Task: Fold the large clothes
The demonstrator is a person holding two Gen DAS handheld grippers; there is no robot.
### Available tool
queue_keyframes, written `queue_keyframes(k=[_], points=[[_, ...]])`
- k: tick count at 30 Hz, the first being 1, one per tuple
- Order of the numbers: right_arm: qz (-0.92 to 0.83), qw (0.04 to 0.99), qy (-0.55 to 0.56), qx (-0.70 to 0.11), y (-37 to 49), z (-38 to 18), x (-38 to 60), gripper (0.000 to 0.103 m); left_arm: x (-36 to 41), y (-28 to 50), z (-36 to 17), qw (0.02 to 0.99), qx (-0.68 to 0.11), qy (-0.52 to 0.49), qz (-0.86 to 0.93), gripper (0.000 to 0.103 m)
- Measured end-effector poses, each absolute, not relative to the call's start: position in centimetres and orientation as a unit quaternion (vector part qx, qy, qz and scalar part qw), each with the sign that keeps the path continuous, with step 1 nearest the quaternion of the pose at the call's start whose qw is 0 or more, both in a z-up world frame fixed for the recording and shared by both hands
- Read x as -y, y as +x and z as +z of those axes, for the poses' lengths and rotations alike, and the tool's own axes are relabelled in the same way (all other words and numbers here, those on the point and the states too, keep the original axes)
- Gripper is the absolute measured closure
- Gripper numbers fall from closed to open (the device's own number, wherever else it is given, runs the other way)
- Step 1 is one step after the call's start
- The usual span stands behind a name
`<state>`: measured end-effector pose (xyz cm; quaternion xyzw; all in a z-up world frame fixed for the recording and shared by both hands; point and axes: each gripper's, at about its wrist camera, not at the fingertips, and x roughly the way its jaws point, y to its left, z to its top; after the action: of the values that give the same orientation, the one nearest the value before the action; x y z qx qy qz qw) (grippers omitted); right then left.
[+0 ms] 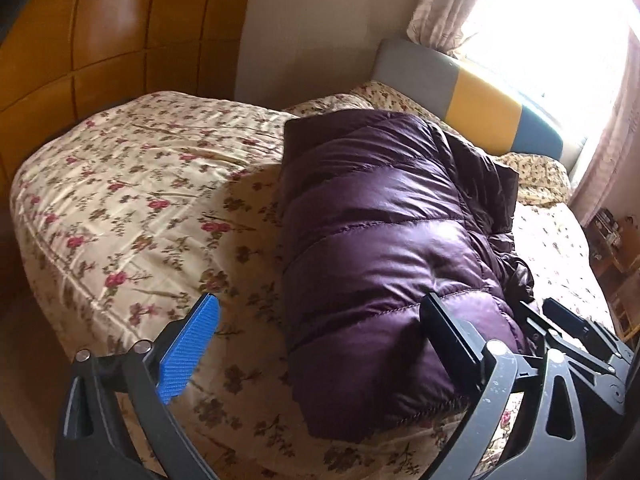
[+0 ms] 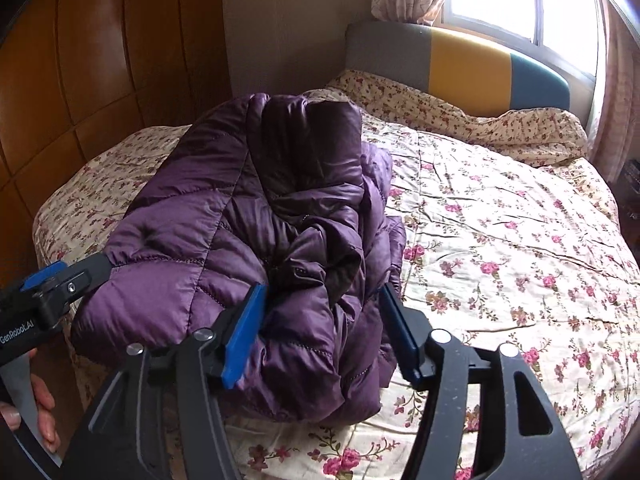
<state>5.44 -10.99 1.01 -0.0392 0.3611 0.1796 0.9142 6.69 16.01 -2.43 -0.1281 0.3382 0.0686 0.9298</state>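
A purple quilted down jacket (image 1: 384, 236) lies folded into a thick bundle on the flowered bedspread (image 1: 132, 200). My left gripper (image 1: 320, 340) is open; its blue pad stands over the bedspread and its other finger rests against the bundle's near left end. In the right wrist view the jacket (image 2: 248, 216) shows its bunched, open side. My right gripper (image 2: 324, 332) is open with its jaws either side of the bundle's near right corner, not closed on it. The left gripper (image 2: 52, 284) shows at the far left of that view, against the jacket's edge.
The bed has a grey, yellow and blue headboard (image 2: 468, 64) with flowered pillows (image 2: 500, 128) below it. Brown wardrobe panels (image 1: 100, 32) stand to the left. A bright window (image 2: 516, 4) with curtains is behind the headboard. A small stand with objects (image 1: 612, 240) is at the right.
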Motion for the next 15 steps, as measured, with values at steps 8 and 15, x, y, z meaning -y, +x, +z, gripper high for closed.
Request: queue_keyframes(k=[8, 15], points=[[0.177, 0.919, -0.044, -0.350, 3.8, 2.4, 10.7, 0.032, -16.0, 5.0, -1.6, 0.931, -0.332, -0.111, 0.103, 0.003], [0.176, 0.921, -0.047, -0.345, 2.3, 3.0, 10.3, 0.026, -15.3, 3.3, -0.9, 0.937, -0.319, -0.091, 0.110, 0.003]])
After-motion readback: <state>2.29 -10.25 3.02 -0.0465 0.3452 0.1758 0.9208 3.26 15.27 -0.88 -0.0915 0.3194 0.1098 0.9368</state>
